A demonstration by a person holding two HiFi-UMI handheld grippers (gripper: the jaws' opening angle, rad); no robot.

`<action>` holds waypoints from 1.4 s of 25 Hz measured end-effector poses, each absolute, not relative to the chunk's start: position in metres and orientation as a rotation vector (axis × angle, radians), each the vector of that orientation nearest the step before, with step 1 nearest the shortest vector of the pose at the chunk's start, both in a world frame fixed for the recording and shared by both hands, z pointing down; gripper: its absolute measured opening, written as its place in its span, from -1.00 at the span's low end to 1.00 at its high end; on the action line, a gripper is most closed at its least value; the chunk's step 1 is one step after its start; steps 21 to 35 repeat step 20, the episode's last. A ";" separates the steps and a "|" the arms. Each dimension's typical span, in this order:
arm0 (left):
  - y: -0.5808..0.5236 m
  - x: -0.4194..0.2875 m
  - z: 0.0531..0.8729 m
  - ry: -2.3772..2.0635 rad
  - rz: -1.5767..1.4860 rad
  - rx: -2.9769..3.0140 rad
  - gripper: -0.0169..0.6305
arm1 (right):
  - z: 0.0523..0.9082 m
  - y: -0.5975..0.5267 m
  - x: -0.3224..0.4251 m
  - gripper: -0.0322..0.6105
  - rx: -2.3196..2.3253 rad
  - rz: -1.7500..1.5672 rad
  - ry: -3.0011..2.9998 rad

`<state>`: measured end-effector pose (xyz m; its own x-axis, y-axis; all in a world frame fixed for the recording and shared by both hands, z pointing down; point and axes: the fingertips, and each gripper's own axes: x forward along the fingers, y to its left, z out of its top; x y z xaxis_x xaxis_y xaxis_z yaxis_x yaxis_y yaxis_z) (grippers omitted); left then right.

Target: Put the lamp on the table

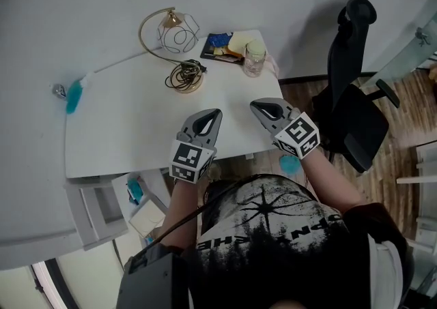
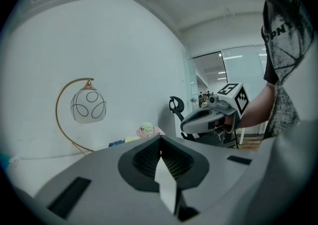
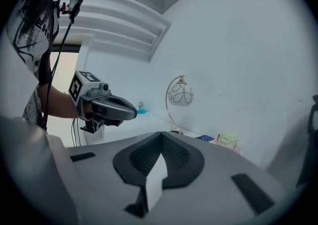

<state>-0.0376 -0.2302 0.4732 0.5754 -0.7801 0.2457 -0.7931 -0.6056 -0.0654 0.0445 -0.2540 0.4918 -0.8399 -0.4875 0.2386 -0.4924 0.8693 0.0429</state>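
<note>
The lamp stands upright at the far side of the white table: a gold arc stem, a wire-caged globe shade and a coiled dark cord at its base. It shows too in the left gripper view as the lamp and in the right gripper view as the lamp. My left gripper hovers over the table's near edge, shut and empty. Close beside it, my right gripper is also shut with nothing in it. Both point toward the lamp, well short of it.
A small jar and a dark packet with yellow items lie at the table's far right corner. A teal brush rests at the left edge. A black office chair stands right of the table. A drawer unit sits below left.
</note>
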 end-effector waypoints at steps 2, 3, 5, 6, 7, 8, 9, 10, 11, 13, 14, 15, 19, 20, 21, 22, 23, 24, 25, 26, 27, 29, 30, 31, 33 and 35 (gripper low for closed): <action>-0.231 -0.034 0.475 -1.367 0.407 2.742 -0.90 | 0.492 -0.253 0.047 -0.84 0.747 0.029 -2.800; -0.231 -0.033 0.476 -1.367 0.418 2.742 -0.90 | 0.492 -0.253 0.047 -0.84 0.746 0.030 -2.802; -0.231 -0.031 0.477 -1.364 0.429 2.744 -0.90 | 0.492 -0.250 0.047 -0.84 0.741 0.029 -2.805; -0.231 -0.030 0.477 -1.362 0.431 2.746 -0.90 | 0.493 -0.249 0.046 -0.84 0.737 0.027 -2.807; -0.231 -0.029 0.478 -1.359 0.433 2.747 -0.90 | 0.493 -0.248 0.045 -0.84 0.733 0.025 -2.809; -0.231 -0.028 0.477 -1.358 0.435 2.748 -0.90 | 0.494 -0.248 0.044 -0.84 0.729 0.021 -2.809; -0.232 -0.028 0.477 -1.356 0.437 2.749 -0.90 | 0.494 -0.247 0.044 -0.84 0.723 0.015 -2.809; -0.232 -0.027 0.477 -1.354 0.440 2.750 -0.90 | 0.494 -0.247 0.043 -0.84 0.717 0.008 -2.807; -0.232 -0.026 0.477 -1.352 0.443 2.751 -0.90 | 0.494 -0.246 0.043 -0.84 0.712 0.003 -2.807; -0.231 -0.025 0.478 -1.349 0.452 2.750 -0.90 | 0.493 -0.245 0.042 -0.84 0.705 -0.001 -2.810; -0.231 -0.024 0.477 -1.348 0.456 2.753 -0.90 | 0.492 -0.245 0.042 -0.84 0.702 -0.001 -2.811; -0.231 -0.023 0.476 -1.346 0.459 2.756 -0.90 | 0.492 -0.244 0.041 -0.84 0.701 0.000 -2.812; -0.232 -0.021 0.475 -1.328 0.469 2.767 -0.90 | 0.493 -0.247 0.042 -0.84 0.713 0.008 -2.819; -0.233 -0.020 0.475 -1.325 0.471 2.769 -0.90 | 0.493 -0.249 0.042 -0.84 0.718 0.012 -2.822; -0.233 -0.020 0.475 -1.325 0.471 2.769 -0.90 | 0.493 -0.249 0.042 -0.84 0.718 0.012 -2.822; -0.233 -0.020 0.475 -1.325 0.471 2.769 -0.90 | 0.493 -0.249 0.042 -0.84 0.718 0.012 -2.822; -0.233 -0.020 0.475 -1.325 0.471 2.769 -0.90 | 0.493 -0.249 0.042 -0.84 0.718 0.012 -2.822; -0.233 -0.020 0.475 -1.325 0.471 2.769 -0.90 | 0.493 -0.249 0.042 -0.84 0.718 0.012 -2.822; -0.233 -0.020 0.475 -1.325 0.471 2.769 -0.90 | 0.493 -0.249 0.042 -0.84 0.718 0.012 -2.822; -0.233 -0.020 0.475 -1.325 0.471 2.769 -0.90 | 0.493 -0.249 0.042 -0.84 0.718 0.012 -2.822; -0.233 -0.020 0.475 -1.325 0.471 2.769 -0.90 | 0.493 -0.249 0.042 -0.84 0.718 0.012 -2.822; -0.233 -0.020 0.475 -1.325 0.471 2.769 -0.90 | 0.493 -0.249 0.042 -0.84 0.718 0.012 -2.822; -0.233 -0.020 0.475 -1.325 0.471 2.769 -0.90 | 0.493 -0.249 0.042 -0.84 0.718 0.012 -2.822; -0.233 -0.020 0.475 -1.325 0.471 2.769 -0.90 | 0.493 -0.249 0.042 -0.84 0.718 0.012 -2.822; -0.233 -0.020 0.475 -1.325 0.471 2.769 -0.90 | 0.493 -0.249 0.042 -0.84 0.718 0.012 -2.822; -0.233 -0.020 0.475 -1.325 0.471 2.769 -0.90 | 0.493 -0.249 0.042 -0.84 0.718 0.012 -2.822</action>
